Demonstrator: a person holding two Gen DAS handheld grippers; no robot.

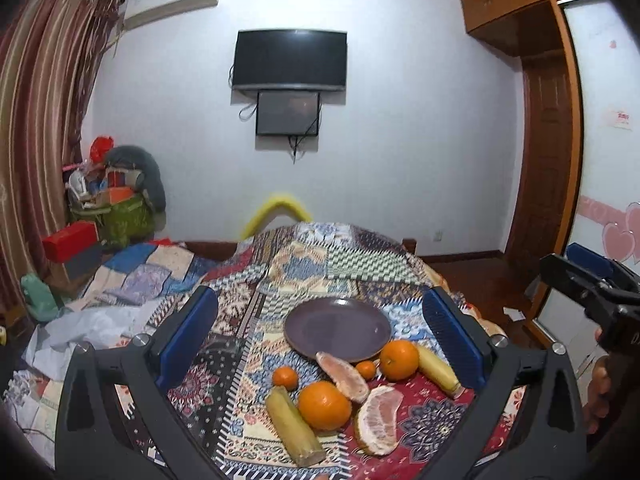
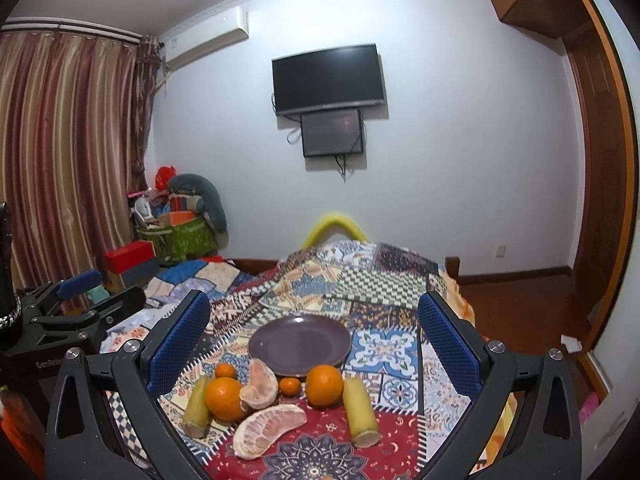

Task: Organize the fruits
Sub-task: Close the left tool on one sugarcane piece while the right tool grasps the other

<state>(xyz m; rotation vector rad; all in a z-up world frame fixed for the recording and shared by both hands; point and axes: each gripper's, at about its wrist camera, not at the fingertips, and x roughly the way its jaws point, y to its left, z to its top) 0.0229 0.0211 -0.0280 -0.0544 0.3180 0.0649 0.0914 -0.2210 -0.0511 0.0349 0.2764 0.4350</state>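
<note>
An empty dark purple plate [image 1: 338, 328] [image 2: 300, 344] lies on a patchwork cloth. In front of it lie two large oranges [image 1: 324, 405] [image 1: 399, 360], two small mandarins [image 1: 285, 378] [image 1: 366, 369], two peeled pomelo wedges [image 1: 378, 420] [image 1: 344, 376] and two yellow-green cane pieces [image 1: 294, 426] [image 1: 438, 370]. The right wrist view shows the same group, with an orange [image 2: 225, 398], a pomelo wedge [image 2: 268, 426] and a cane piece [image 2: 360, 412]. My left gripper [image 1: 320, 340] is open and empty, above the fruit. My right gripper [image 2: 314, 344] is open and empty, held likewise.
The patchwork cloth [image 1: 320, 264] covers a raised surface with a yellow padded edge [image 1: 276, 208] behind. Boxes and bags [image 1: 108, 208] are piled at the left by the curtain. A wooden door [image 1: 548, 152] and floor are at the right.
</note>
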